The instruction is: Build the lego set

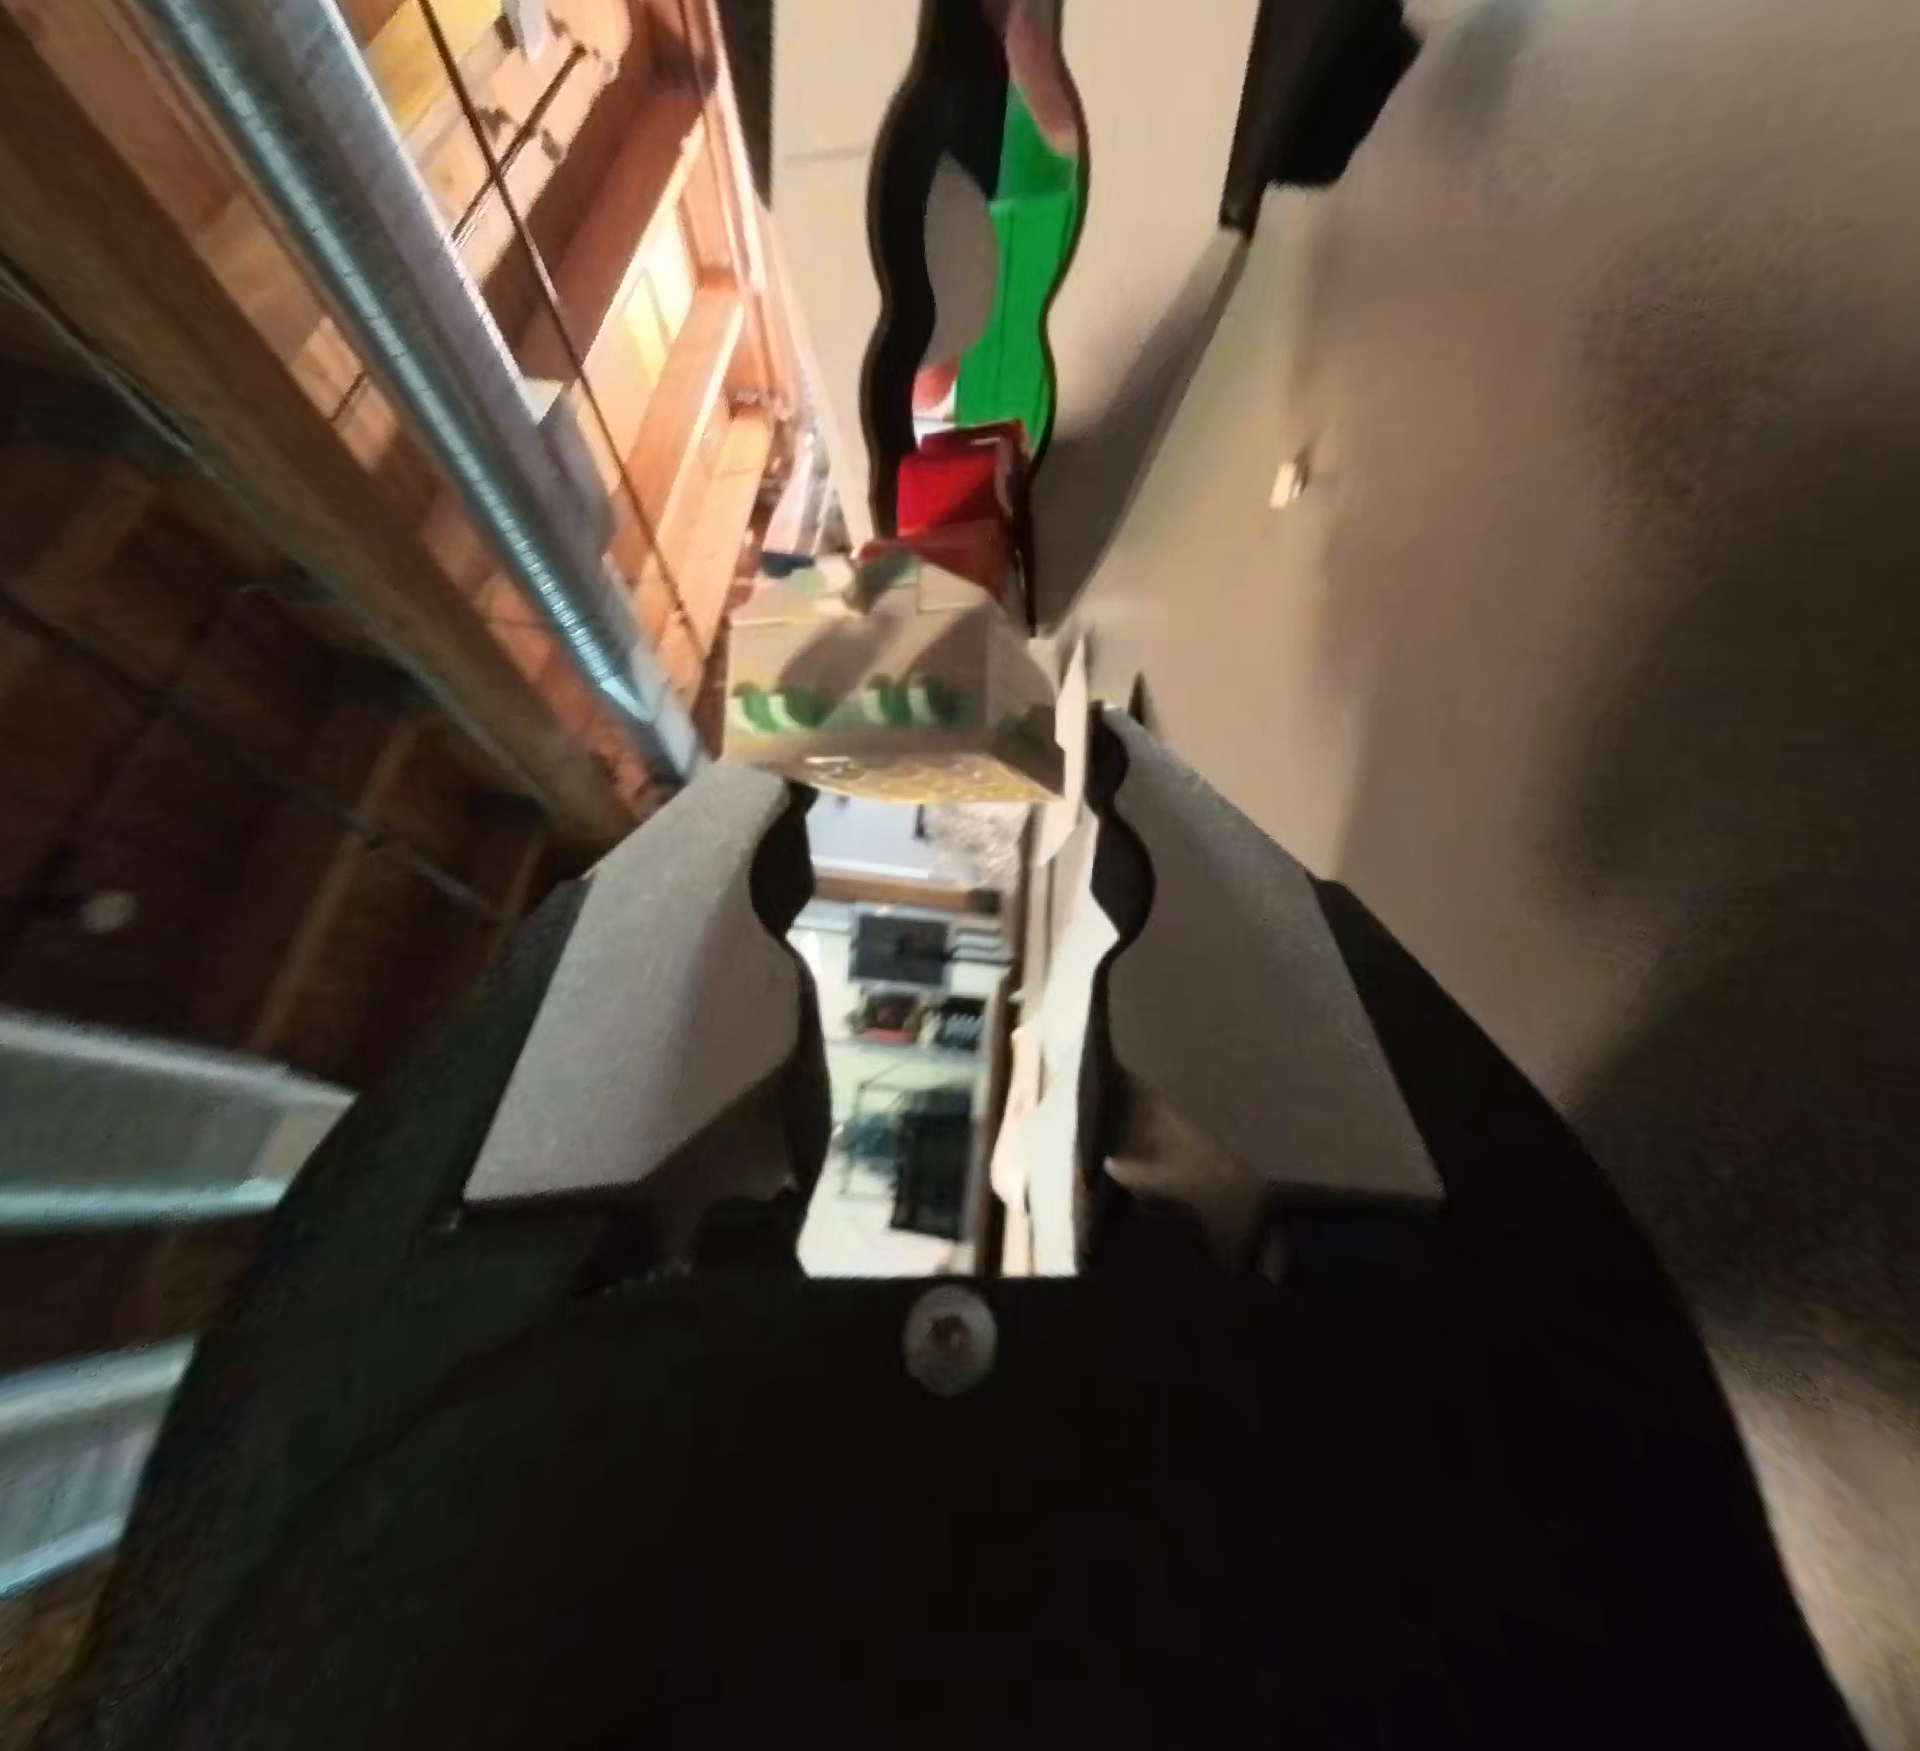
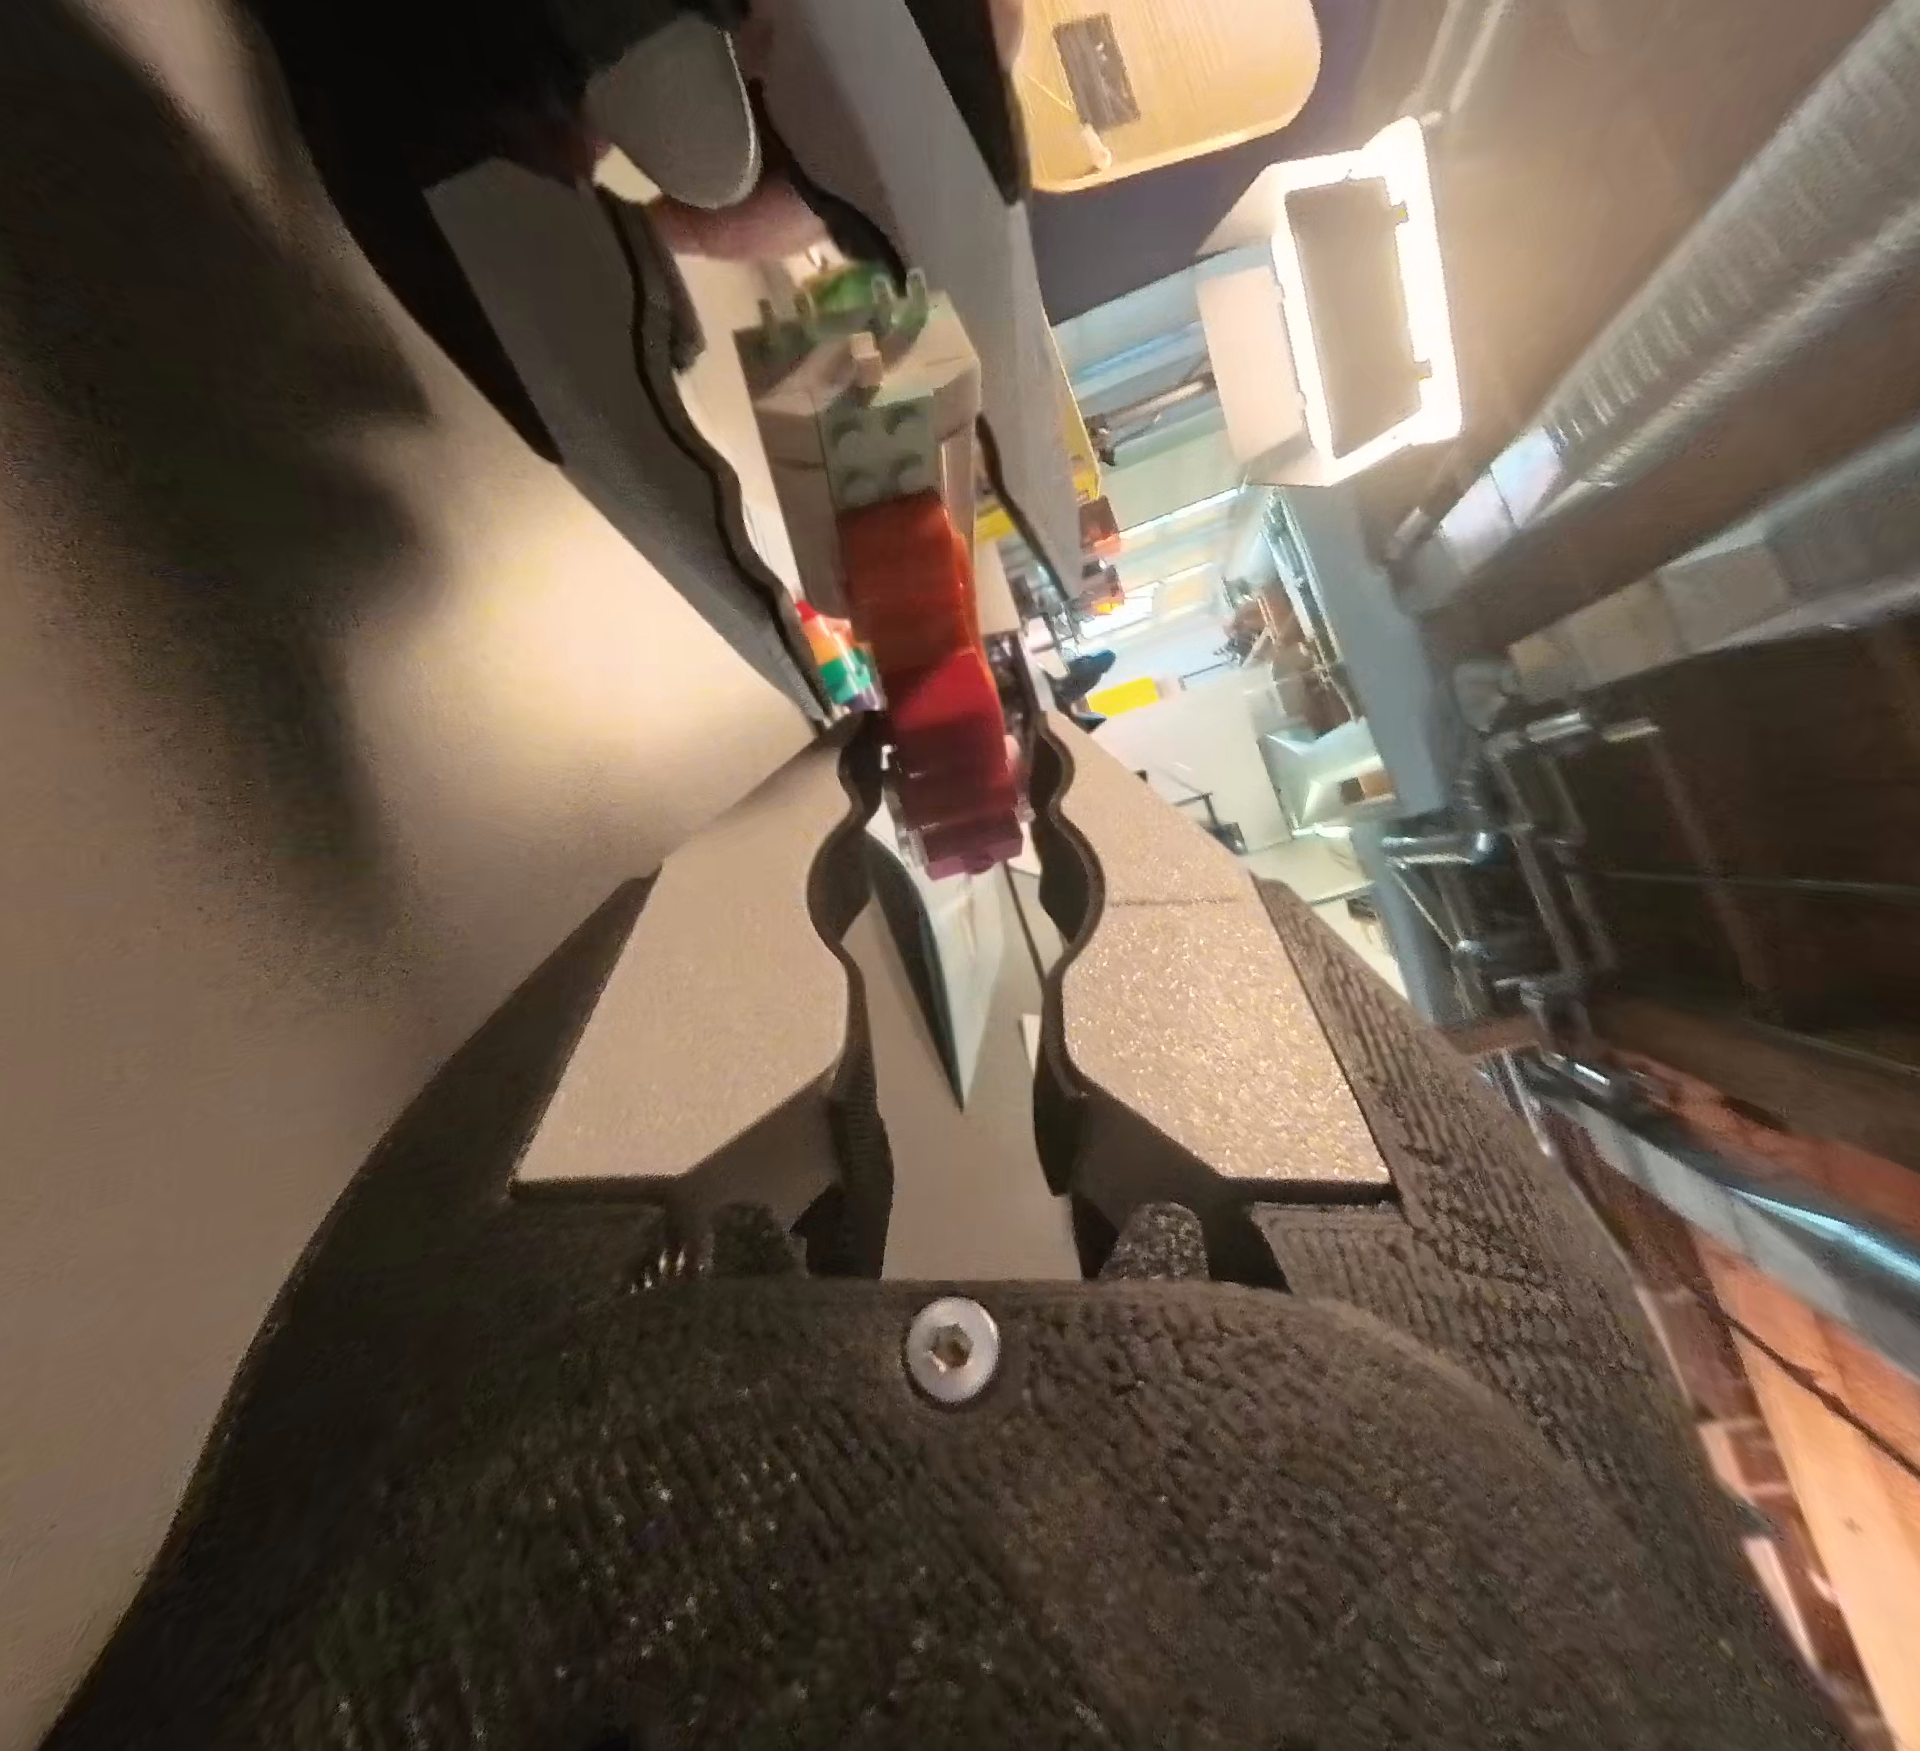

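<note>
Lego build [image 2: 914, 662] is clamped endwise between opposed, facing left hand-held gripper [image 1: 945, 771] and right hand-held gripper [image 2: 951, 766].

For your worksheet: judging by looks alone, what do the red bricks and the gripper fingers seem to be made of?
Red bricks: likely hard moulded plastic, glossy; smooth faces catch light, edges crisp. Right gripper fingers: probably printed plastic, matte grey; grainy speckled surface, with black wavy inner lining, perhaps rubber.

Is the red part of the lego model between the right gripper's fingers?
Yes, the red part reaches down between the right gripper fingertips.
</note>
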### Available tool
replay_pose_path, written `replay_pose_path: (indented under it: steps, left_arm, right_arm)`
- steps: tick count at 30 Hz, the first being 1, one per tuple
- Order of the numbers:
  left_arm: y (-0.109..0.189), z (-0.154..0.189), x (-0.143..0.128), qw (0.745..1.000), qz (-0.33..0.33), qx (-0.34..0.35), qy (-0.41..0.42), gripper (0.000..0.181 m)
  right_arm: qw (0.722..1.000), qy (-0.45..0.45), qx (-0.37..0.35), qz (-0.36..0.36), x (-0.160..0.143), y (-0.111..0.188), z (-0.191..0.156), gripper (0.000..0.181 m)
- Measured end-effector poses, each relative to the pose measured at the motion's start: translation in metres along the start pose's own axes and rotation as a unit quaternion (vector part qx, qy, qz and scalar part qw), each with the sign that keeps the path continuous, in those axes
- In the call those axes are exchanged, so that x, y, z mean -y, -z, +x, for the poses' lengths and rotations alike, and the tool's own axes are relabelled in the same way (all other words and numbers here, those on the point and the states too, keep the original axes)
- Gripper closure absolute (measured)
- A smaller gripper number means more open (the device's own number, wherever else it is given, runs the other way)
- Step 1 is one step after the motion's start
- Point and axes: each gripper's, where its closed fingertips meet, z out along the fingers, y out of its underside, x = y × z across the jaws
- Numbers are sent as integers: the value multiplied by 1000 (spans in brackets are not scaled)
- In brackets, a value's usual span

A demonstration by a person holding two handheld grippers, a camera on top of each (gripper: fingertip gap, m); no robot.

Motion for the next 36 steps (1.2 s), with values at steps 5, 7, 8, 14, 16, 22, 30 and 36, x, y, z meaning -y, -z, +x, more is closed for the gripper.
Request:
replay_pose_path:
  steps: [5,7,8,14,16,22,30,36]
  left_arm:
    - [-5,7,-3,998,-36,-5,-46,117]
    - [-4,10,-3,998,-43,-20,-37,106]
    - [-4,12,-3,998,-42,-30,-30,102]
    - [-7,16,-12,997,-66,-44,-18,87]
    - [-9,17,-12,996,-71,-47,-16,87]
    - [-14,18,-25,992,-110,-31,-45,125]
    - [-12,20,-19,993,-90,-31,-70,133]
    - [-8,15,-21,992,-87,-20,-89,136]
  right_arm:
    - [999,24,-7,-40,-13,-4,0,155]
    - [997,39,-15,-63,-17,-6,0,155]
    - [996,49,-17,-74,-20,-7,0,155]
    - [995,36,-9,-90,-23,-9,-3,155]
    - [994,33,-2,-101,-25,-11,-6,155]
    - [995,19,12,-98,-19,-14,-13,155]
    - [995,27,14,-92,-17,-13,-15,154]
    - [992,-73,42,-91,-33,-1,-8,147]
